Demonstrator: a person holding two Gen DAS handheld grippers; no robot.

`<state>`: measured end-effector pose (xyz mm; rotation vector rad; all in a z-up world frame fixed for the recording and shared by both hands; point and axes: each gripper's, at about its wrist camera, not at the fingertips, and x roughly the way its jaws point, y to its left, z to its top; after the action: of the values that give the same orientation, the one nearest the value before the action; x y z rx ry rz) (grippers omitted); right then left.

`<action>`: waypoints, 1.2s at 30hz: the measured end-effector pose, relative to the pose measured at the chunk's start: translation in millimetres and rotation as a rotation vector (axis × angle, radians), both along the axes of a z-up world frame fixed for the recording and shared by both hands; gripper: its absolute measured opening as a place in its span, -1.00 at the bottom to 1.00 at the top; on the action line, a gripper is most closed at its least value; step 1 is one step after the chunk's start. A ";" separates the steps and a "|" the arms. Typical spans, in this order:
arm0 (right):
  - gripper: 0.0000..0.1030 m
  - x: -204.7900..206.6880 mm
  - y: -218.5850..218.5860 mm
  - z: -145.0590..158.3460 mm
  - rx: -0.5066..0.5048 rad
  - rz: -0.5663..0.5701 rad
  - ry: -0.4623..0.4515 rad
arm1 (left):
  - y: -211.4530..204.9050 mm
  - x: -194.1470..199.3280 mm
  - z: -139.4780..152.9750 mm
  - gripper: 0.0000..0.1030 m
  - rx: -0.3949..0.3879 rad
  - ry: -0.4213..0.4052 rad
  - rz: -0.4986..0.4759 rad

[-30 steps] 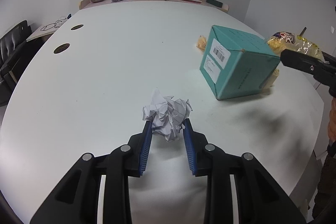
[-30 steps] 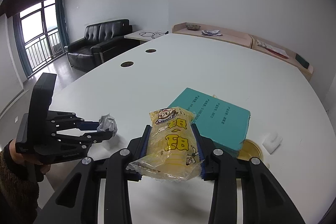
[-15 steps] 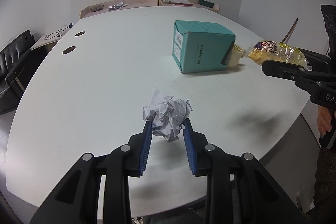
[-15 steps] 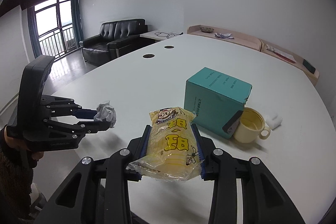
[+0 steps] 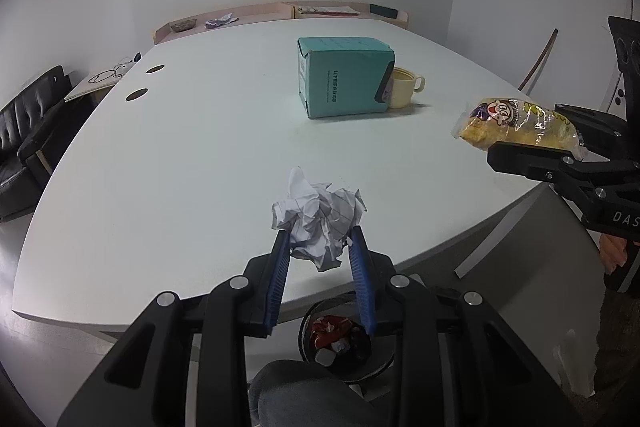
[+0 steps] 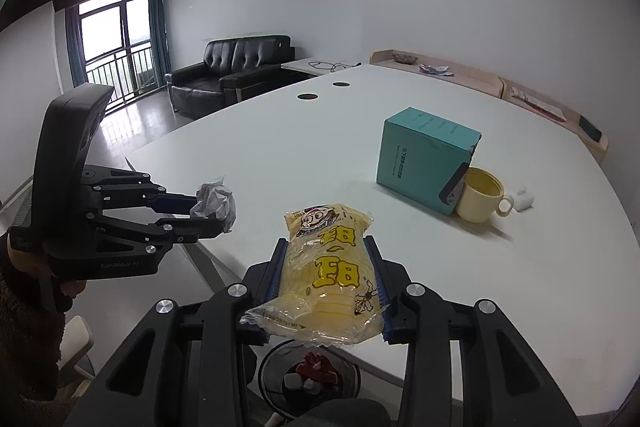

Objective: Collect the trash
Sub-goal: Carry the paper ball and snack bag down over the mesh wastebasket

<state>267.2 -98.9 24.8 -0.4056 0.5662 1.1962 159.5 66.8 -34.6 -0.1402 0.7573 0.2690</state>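
Jaws first: both pairs clamped on trash. L gripper (image 5: pixel 320 247) has its blue pads pinching a paper ball (image 5: pixel 318 217), crumpled white w/ faint ruled lines, bulging out past the fingertips. R gripper (image 6: pixel 330 267) squeezes a yellow snack bag (image 6: pixel 328 275) lengthwise, cartoon face at the far end, sealed edge sagging toward the camera.

From the L cam, the ball hangs over the near edge of the white table (image 5: pixel 200 147). Below it, on the floor btwn the fingers, a round black bin (image 5: pixel 340 343) w/ red and white scraps already inside. Off to the right side of that view, the R gripper (image 5: pixel 532 151) comes in w/ the bag (image 5: pixel 516 125) held out over the table corner; a hand (image 5: pixel 612 253) shows under its body.

From the R cam, the bag sits over the table edge too, and the same bin (image 6: pixel 310 379) shows beneath, partly hidden by the fingers. On the left, the L gripper (image 6: pixel 200 213) carries the ball (image 6: pixel 214 203) just off the table's side, a dark fuzzy sleeve (image 6: pixel 24 327) behind it.

On the table, well apart from both grippers: a teal box (image 6: pixel 420 159), a cream mug (image 6: pixel 482 201) touching its right side, a small white bit (image 6: pixel 524 201) just beside the mug. Two round holes (image 6: pixel 322 91) farther back. Black sofa (image 6: pixel 232 71) by the window.
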 end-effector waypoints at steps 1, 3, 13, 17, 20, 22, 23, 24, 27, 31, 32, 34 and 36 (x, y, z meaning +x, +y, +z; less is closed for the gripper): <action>-0.21 -4.6 -3.0 -1.2 -0.003 -0.001 0.000 | -2.3 -3.4 0.2 -0.40 0.000 -0.004 -0.003; -0.21 -12.6 -8.6 -3.8 -0.009 -0.004 0.002 | -8.0 -10.6 -0.4 -0.40 0.002 -0.009 -0.006; -0.20 -49.3 -41.7 -24.3 -0.029 -0.027 0.031 | -36.9 -47.1 -8.3 -0.40 -0.010 -0.022 -0.032; -0.20 -60.5 -51.9 -35.0 -0.037 -0.022 0.050 | -48.6 -55.6 -15.0 -0.40 -0.007 -0.018 -0.055; -0.20 -64.3 -54.5 -44.1 -0.049 -0.016 0.061 | -52.9 -58.7 -22.2 -0.40 -0.007 -0.004 -0.058; -0.20 -66.5 -54.7 -51.5 -0.062 -0.015 0.061 | -55.0 -58.6 -29.3 -0.40 -0.006 0.013 -0.063; -0.21 -67.4 -55.5 -53.9 -0.066 -0.017 0.058 | -56.1 -58.1 -31.9 -0.40 -0.006 0.019 -0.068; -0.21 -67.3 -56.2 -57.2 -0.068 -0.022 0.060 | -58.1 -58.0 -35.6 -0.40 -0.006 0.027 -0.075; -0.20 -67.2 -57.2 -67.4 -0.078 -0.026 0.078 | -63.1 -55.7 -45.2 -0.40 -0.005 0.043 -0.098; -0.20 -68.0 -55.5 -85.6 -0.101 -0.018 0.089 | -66.8 -53.9 -62.6 -0.40 -0.015 0.071 -0.128; -0.20 -67.6 -55.1 -91.0 -0.108 -0.019 0.095 | -65.9 -52.8 -67.9 -0.40 -0.021 0.075 -0.132; -0.20 -67.3 -53.9 -103.6 -0.127 -0.015 0.112 | -65.3 -51.6 -78.0 -0.40 -0.035 0.088 -0.137; -0.20 -66.4 -52.1 -115.8 -0.151 -0.012 0.119 | -64.4 -50.1 -87.8 -0.40 -0.042 0.106 -0.137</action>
<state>200.9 -151.1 -91.0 -0.4597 0.7641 1.1751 109.4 2.4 -122.4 -0.1142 0.8742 0.1308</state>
